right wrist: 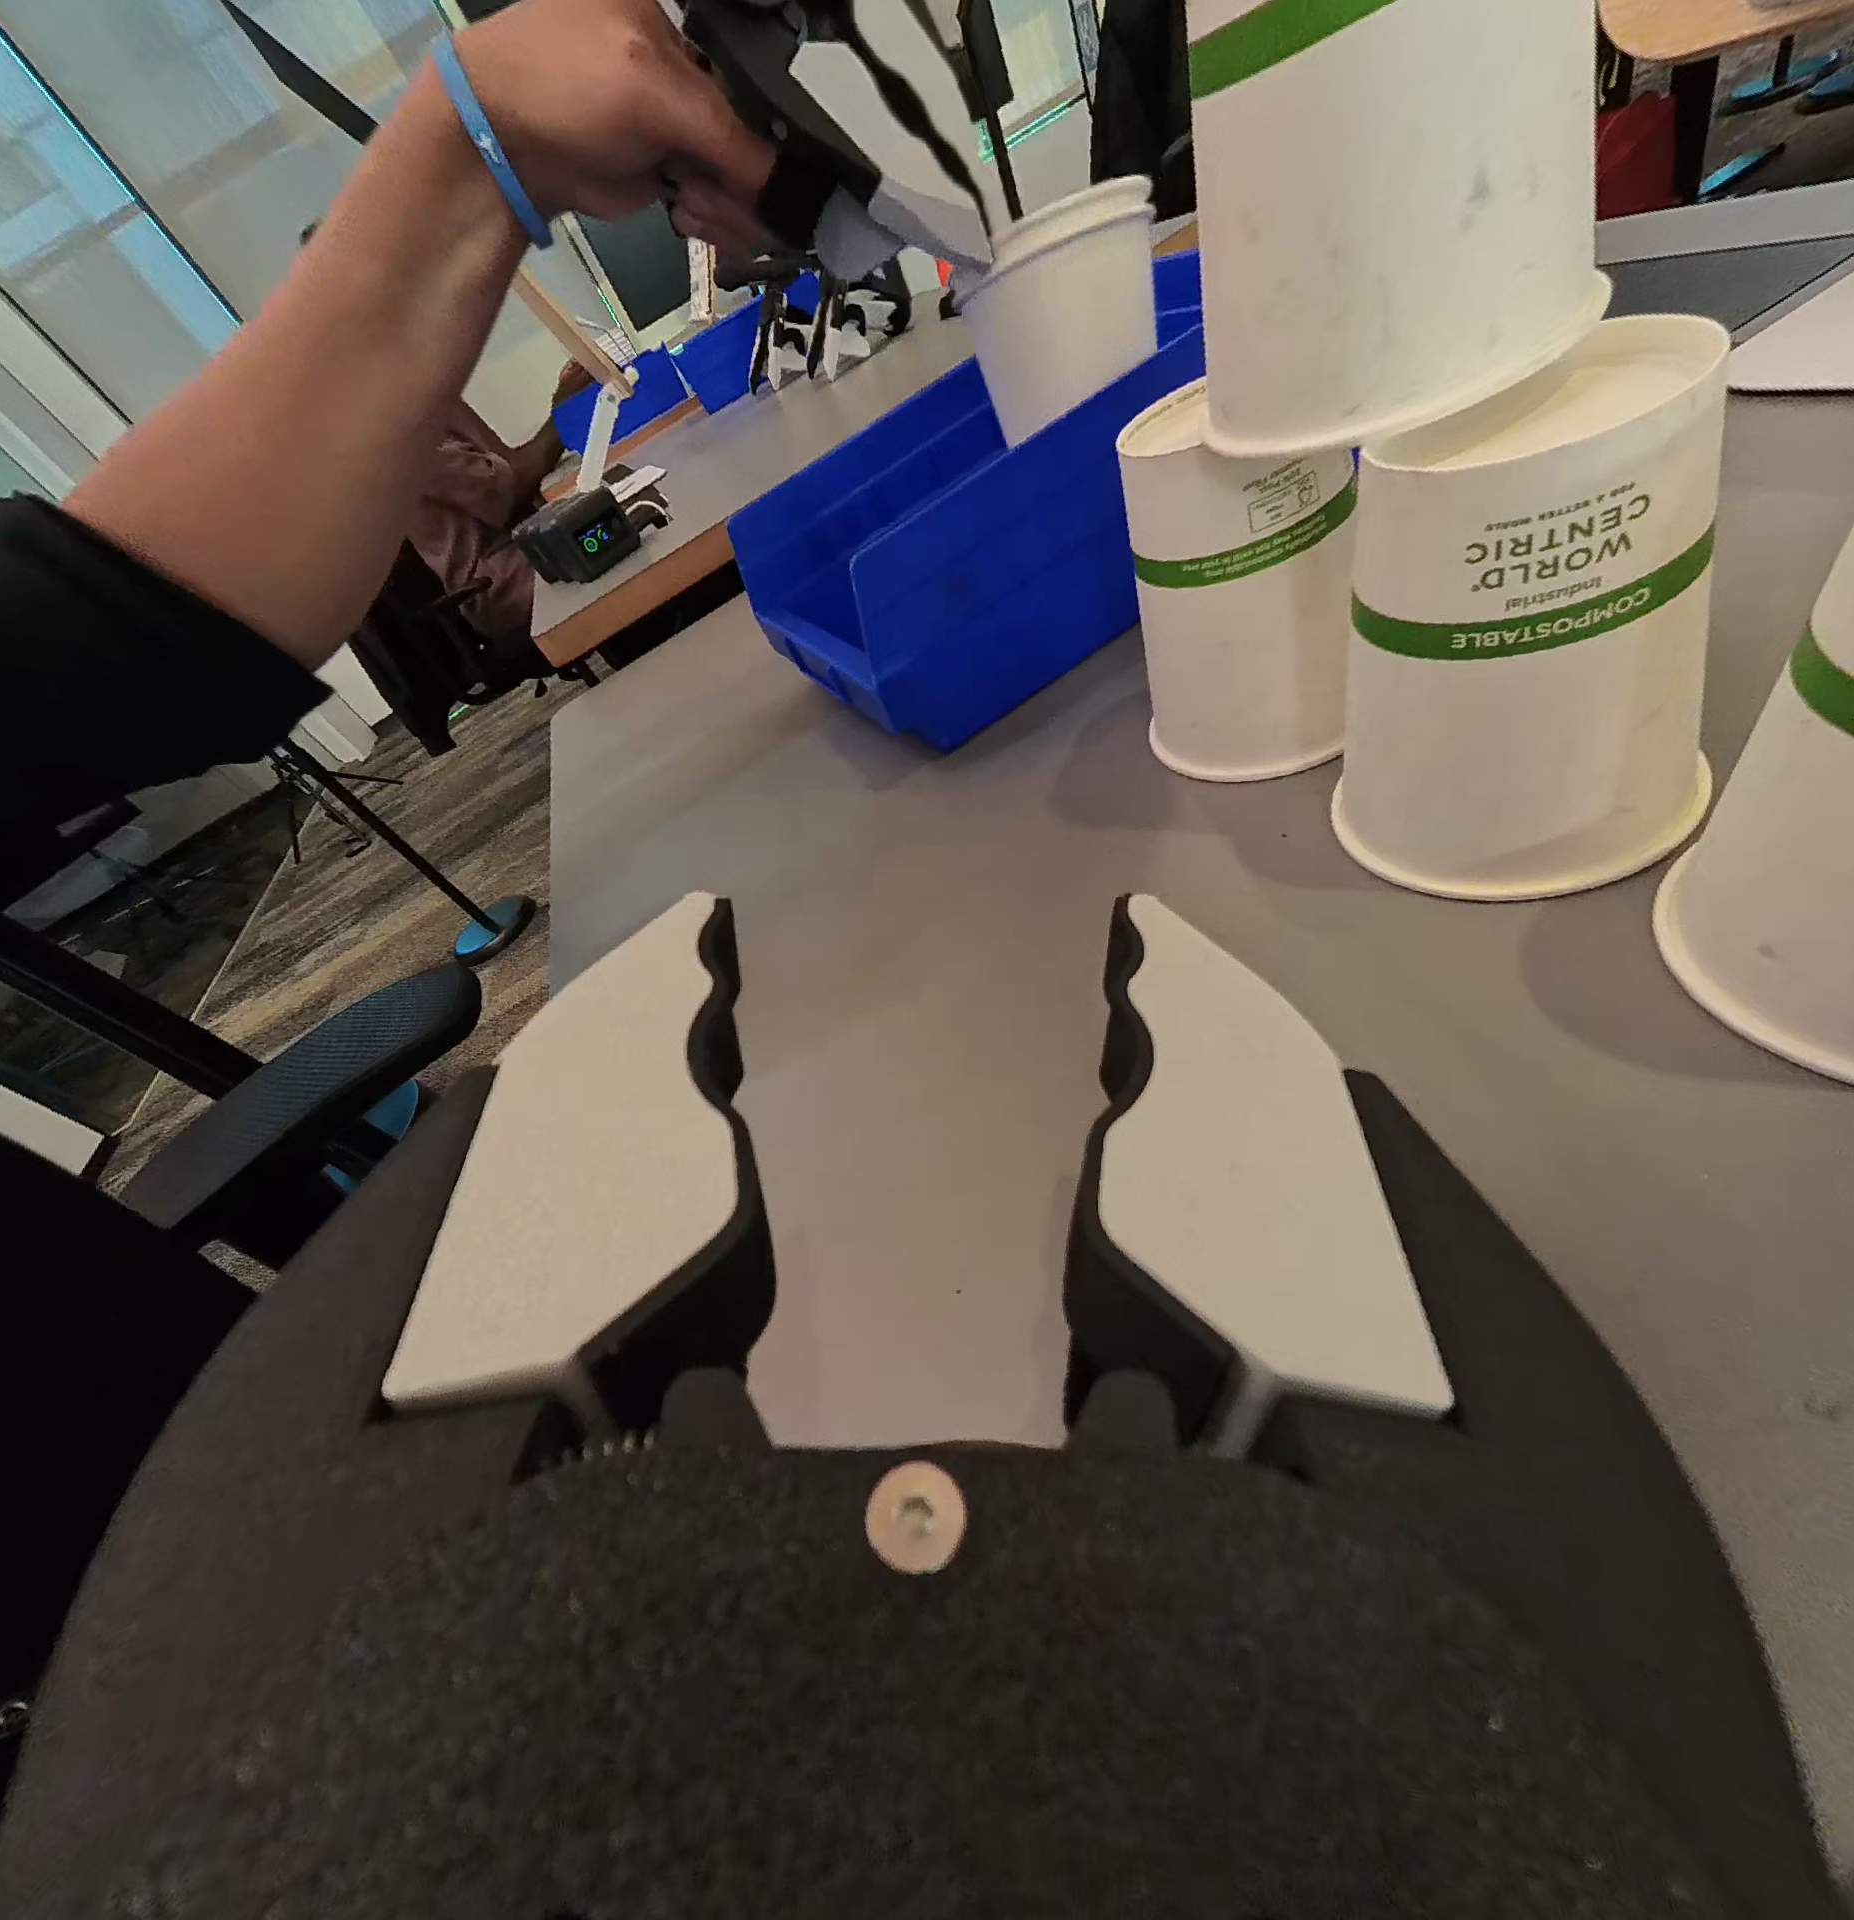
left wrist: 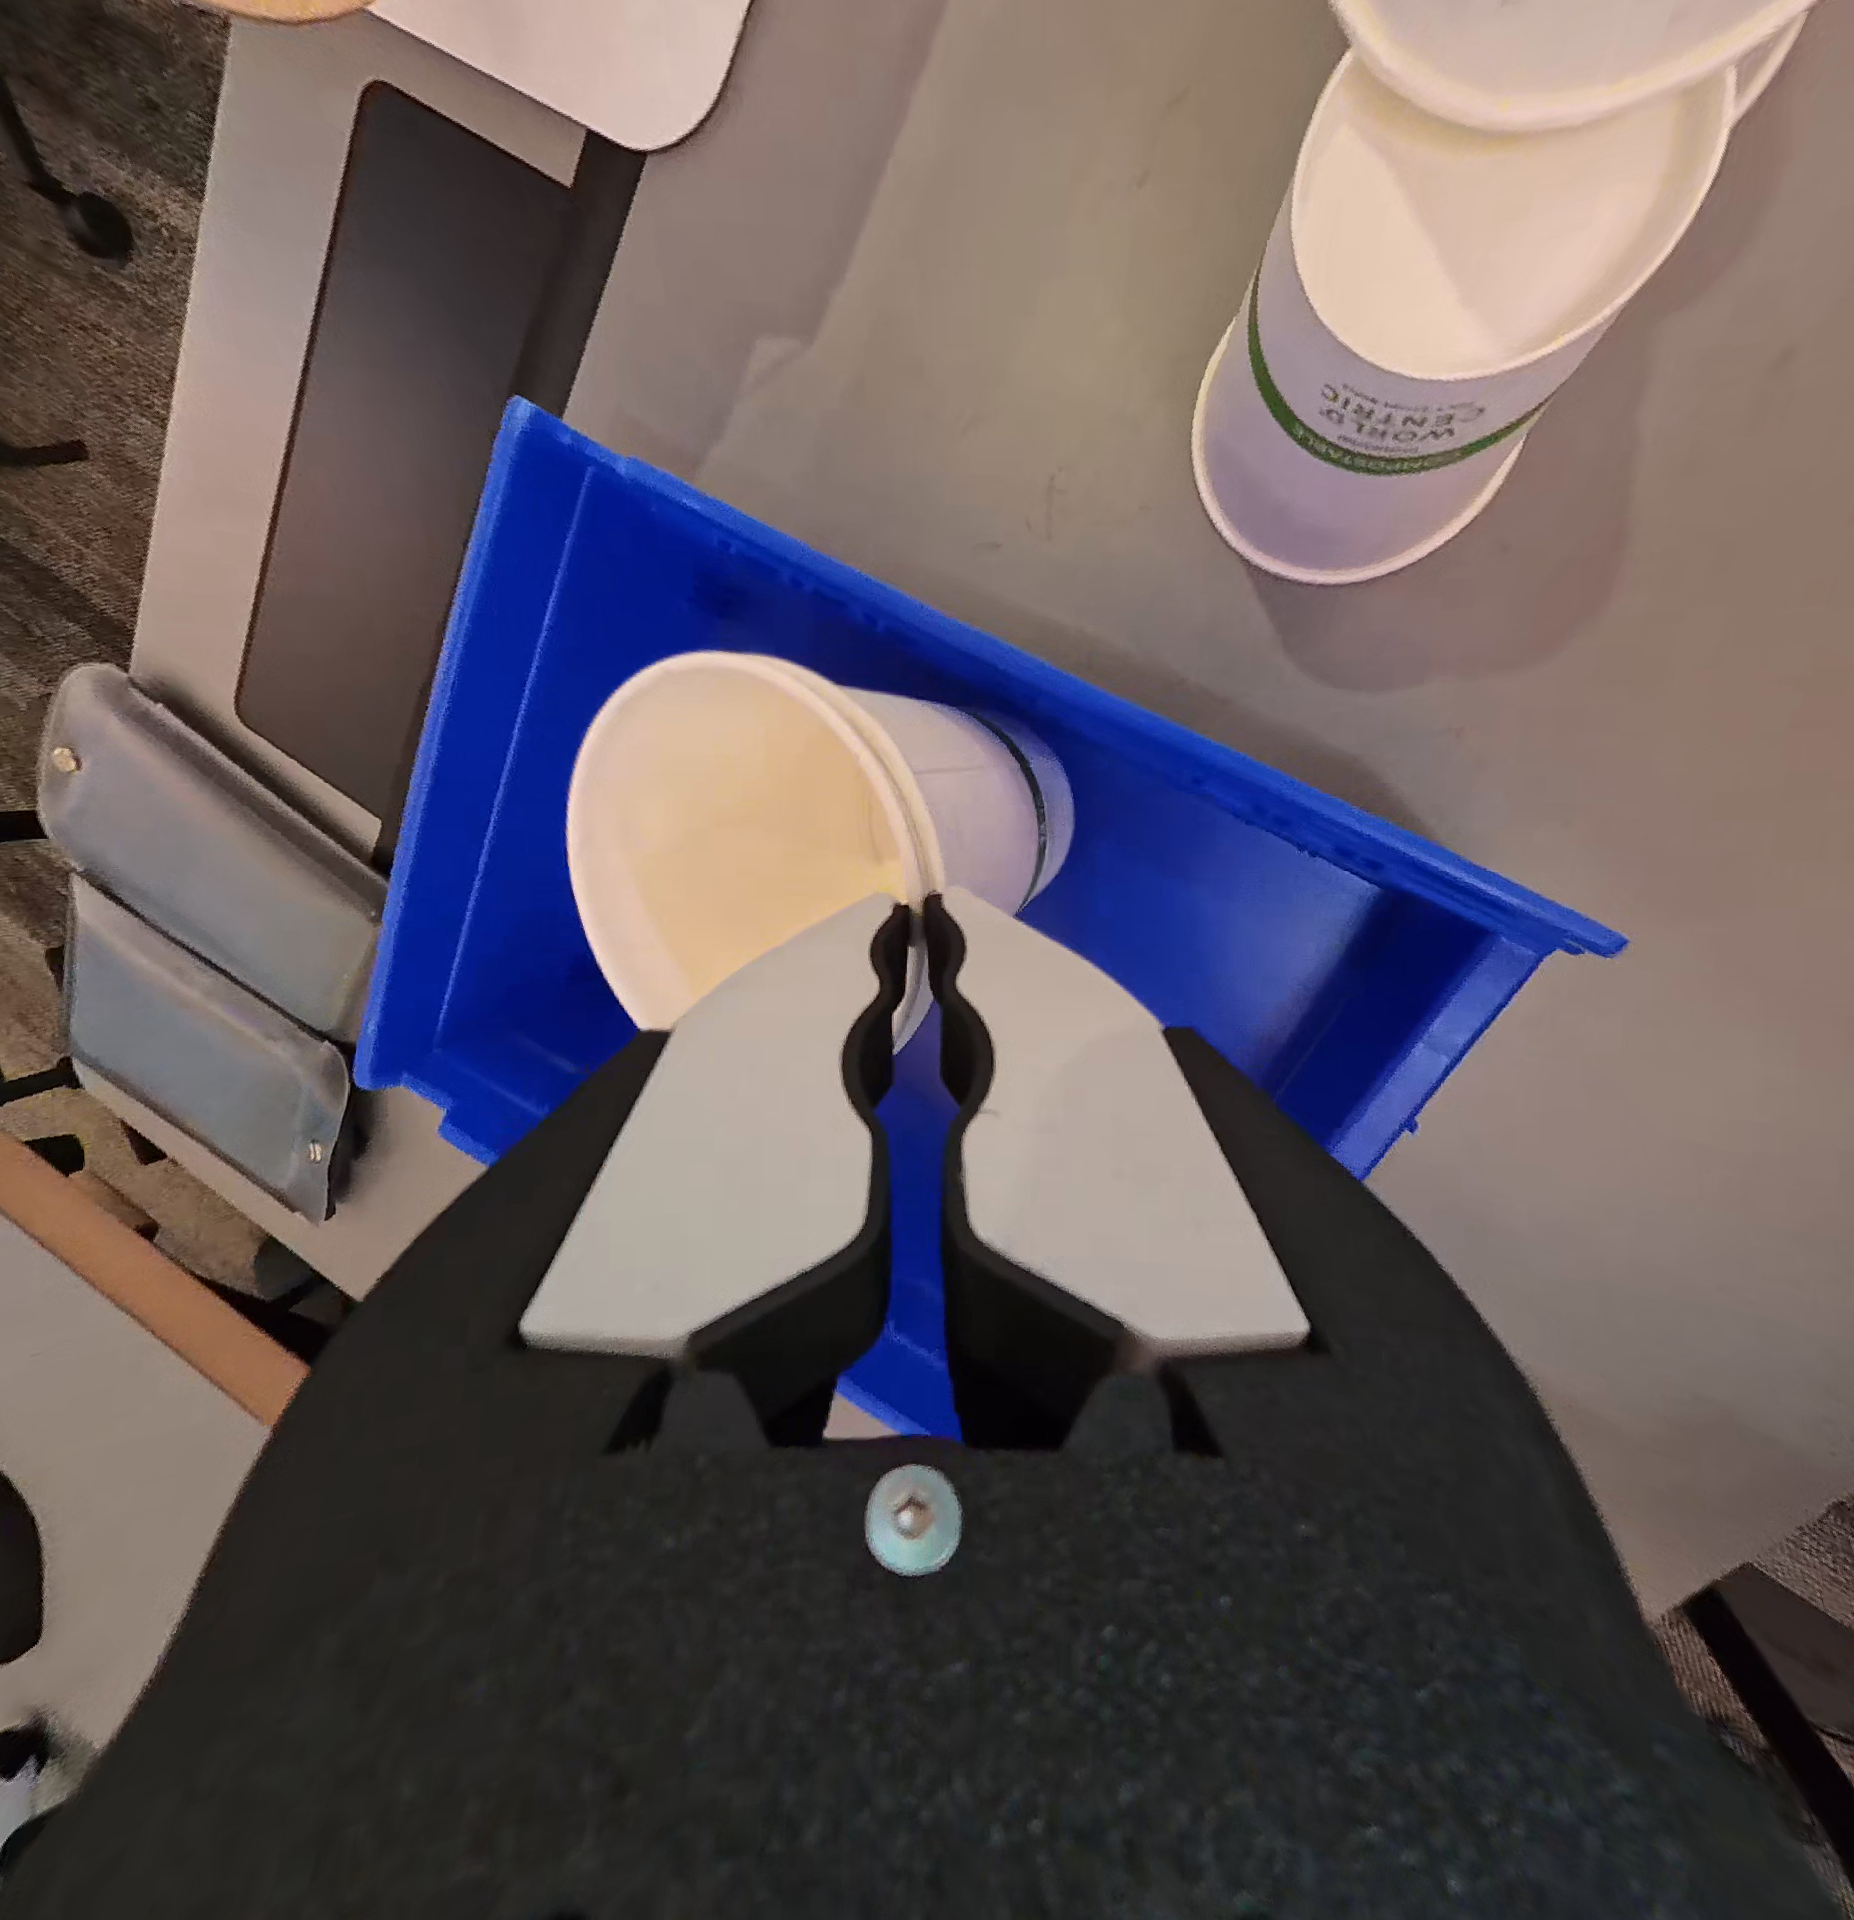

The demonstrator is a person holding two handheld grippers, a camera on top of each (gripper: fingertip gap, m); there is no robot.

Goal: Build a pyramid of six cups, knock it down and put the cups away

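The left gripper (left wrist: 918,914) pinches the rim of two nested cups (left wrist: 798,831), held just above the blue bin (left wrist: 1214,831) ahead of it. The half-built pyramid (right wrist: 1422,499) stands to its right. The right gripper (right wrist: 923,925) hovers spread and empty over the table (right wrist: 902,831), pyramid ahead-right. Best to separate the pair first, then invert one gently onto the lower cups without nudging them.

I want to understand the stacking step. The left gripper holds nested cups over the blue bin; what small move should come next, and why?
Probably lift the nested cups clear of the blue bin and carry them toward the pyramid. The left gripper is shut on their rim, the right gripper waits open and empty, and only four inverted cups show, one resting on two.
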